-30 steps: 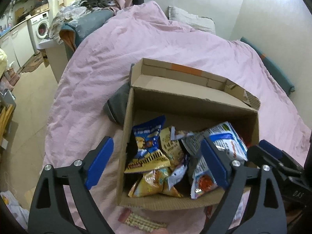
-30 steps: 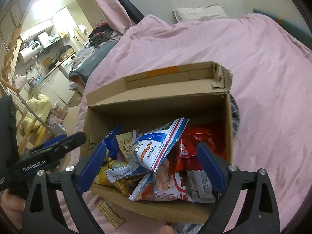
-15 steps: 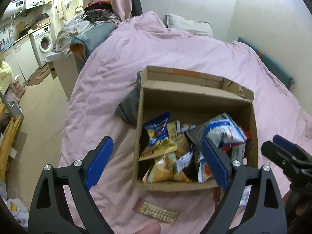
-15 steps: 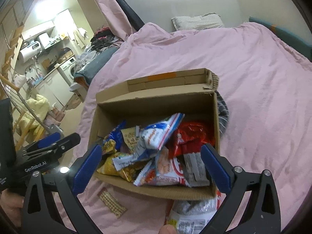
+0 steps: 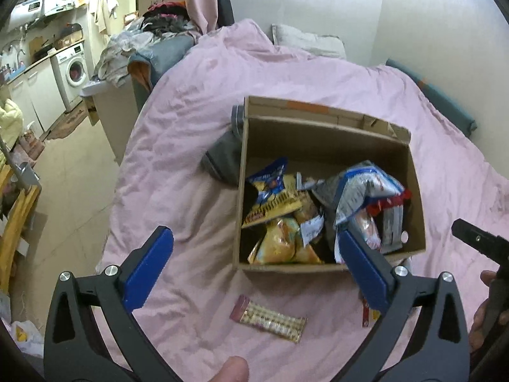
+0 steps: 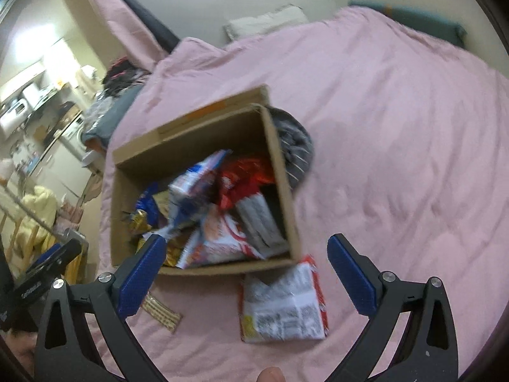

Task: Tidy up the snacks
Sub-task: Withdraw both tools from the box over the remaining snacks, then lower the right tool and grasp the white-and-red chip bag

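Observation:
An open cardboard box (image 5: pixel 321 133) (image 6: pixel 280 172) sits on a pink bed cover and holds several snack bags, among them a blue and yellow one (image 5: pixel 270 191) and a red one (image 6: pixel 245 175). A wafer bar (image 5: pixel 268 318) (image 6: pixel 160 313) lies on the cover in front of the box. A red and white snack pack (image 6: pixel 283 305) lies by the box's near right corner. My left gripper (image 5: pixel 251 270) is open and empty, above the cover in front of the box. My right gripper (image 6: pixel 246 269) is open and empty, above the loose pack.
A grey cloth (image 5: pixel 222 159) (image 6: pixel 294 141) sticks out from under the box. The bed's left edge drops to the floor (image 5: pixel 73 175). A pillow (image 5: pixel 305 39) lies at the head, by the wall. A laundry pile (image 5: pixel 140 47) and washing machine (image 5: pixel 74 70) stand at left.
Both grippers have pulled back and up from the box, so the box looks smaller and farther. The wafer bar and the red and white pack have come into view. Both stay open.

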`<state>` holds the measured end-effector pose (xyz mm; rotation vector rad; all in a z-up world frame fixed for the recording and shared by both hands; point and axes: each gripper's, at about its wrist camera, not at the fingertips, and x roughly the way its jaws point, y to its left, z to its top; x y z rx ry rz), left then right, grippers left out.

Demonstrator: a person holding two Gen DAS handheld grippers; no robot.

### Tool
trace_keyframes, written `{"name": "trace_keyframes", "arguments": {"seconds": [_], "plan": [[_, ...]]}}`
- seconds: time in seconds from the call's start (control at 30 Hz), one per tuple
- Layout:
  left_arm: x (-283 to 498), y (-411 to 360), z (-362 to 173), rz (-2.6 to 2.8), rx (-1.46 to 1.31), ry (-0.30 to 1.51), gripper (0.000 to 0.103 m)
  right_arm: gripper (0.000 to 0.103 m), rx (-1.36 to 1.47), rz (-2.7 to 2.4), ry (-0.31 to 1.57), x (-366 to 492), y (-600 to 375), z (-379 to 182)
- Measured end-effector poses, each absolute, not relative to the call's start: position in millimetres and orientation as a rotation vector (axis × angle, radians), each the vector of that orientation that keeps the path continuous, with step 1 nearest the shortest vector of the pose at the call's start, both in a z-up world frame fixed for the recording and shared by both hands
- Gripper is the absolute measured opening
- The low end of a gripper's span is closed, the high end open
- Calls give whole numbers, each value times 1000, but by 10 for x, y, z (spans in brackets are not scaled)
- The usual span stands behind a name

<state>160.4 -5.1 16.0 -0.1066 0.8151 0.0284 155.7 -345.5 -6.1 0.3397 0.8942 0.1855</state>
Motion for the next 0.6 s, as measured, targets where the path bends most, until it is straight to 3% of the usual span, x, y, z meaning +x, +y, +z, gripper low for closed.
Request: {"name": "trace_keyframes", "arguments": {"seconds": [0.6], "plan": [[1628,34,-140,35,-167,984,103,103,240,156,1358,1853,-3207,-1193]]}}
